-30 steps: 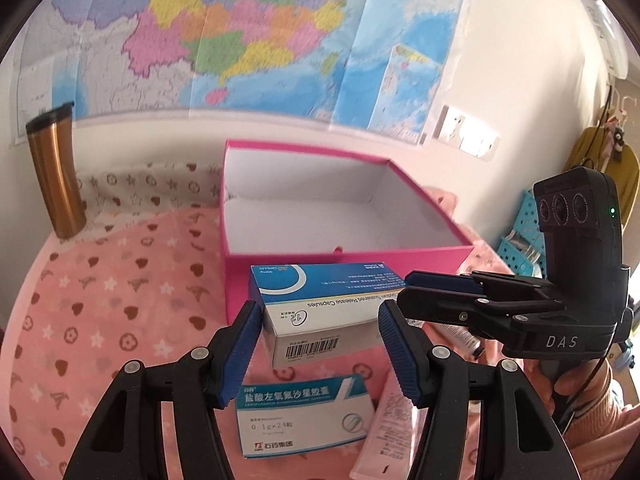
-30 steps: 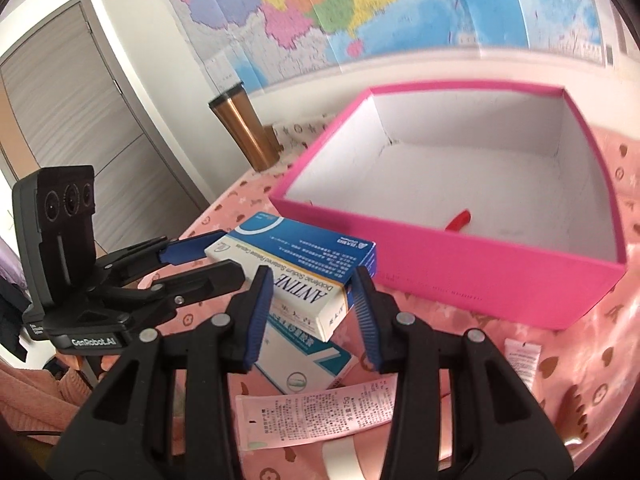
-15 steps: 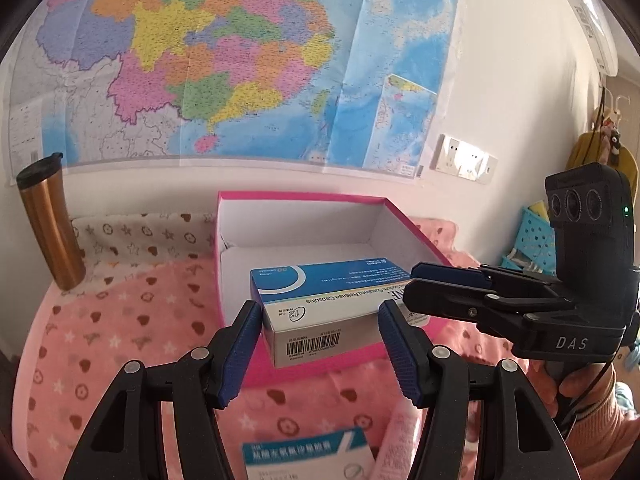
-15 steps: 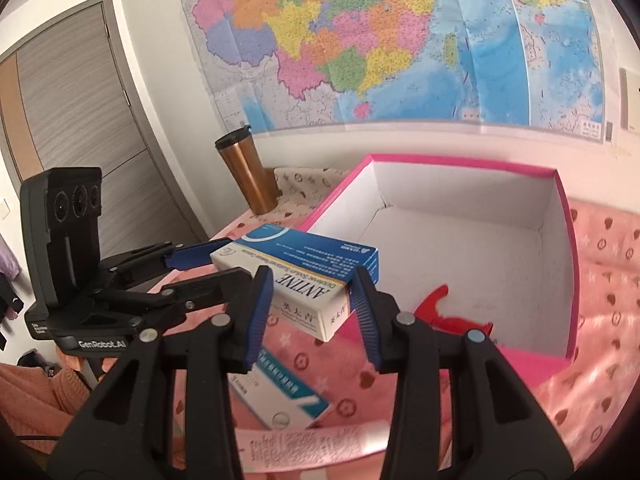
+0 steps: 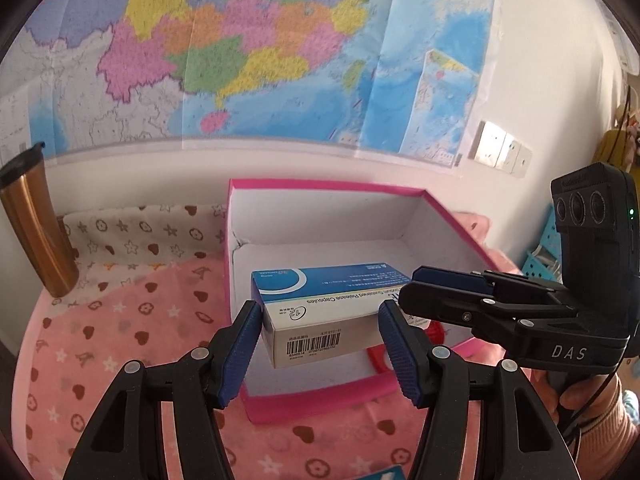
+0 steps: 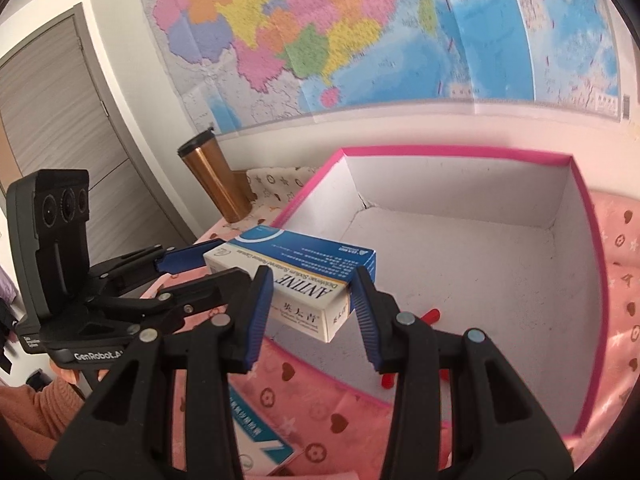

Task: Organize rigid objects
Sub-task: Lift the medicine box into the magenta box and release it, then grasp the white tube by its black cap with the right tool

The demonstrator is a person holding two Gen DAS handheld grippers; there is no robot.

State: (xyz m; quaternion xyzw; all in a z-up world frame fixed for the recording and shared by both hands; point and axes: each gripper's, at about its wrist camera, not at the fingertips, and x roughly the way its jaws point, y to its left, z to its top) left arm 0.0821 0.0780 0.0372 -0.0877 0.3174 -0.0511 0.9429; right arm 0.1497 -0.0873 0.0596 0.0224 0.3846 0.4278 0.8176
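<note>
A blue-and-white medicine box (image 5: 320, 312) (image 6: 296, 284) hangs in the air above the near-left part of the open pink box (image 5: 320, 190) (image 6: 448, 151). My left gripper (image 5: 320, 344) is shut on its short barcode end. My right gripper (image 6: 312, 300) is shut on its other end, and shows in the left wrist view (image 5: 452, 292). My left gripper shows in the right wrist view (image 6: 188, 258). A red object (image 6: 430, 314) lies on the pink box's white floor, partly hidden.
A copper travel mug (image 5: 34, 224) (image 6: 214, 180) stands at the back left by the wall. A second medicine box (image 6: 256, 440) lies on the pink patterned cloth (image 5: 120, 340) below my right gripper. A map covers the wall behind.
Both grippers have lifted the medicine box off the second box on the cloth and carried it forward over the pink box's near wall. The red object inside has come into view.
</note>
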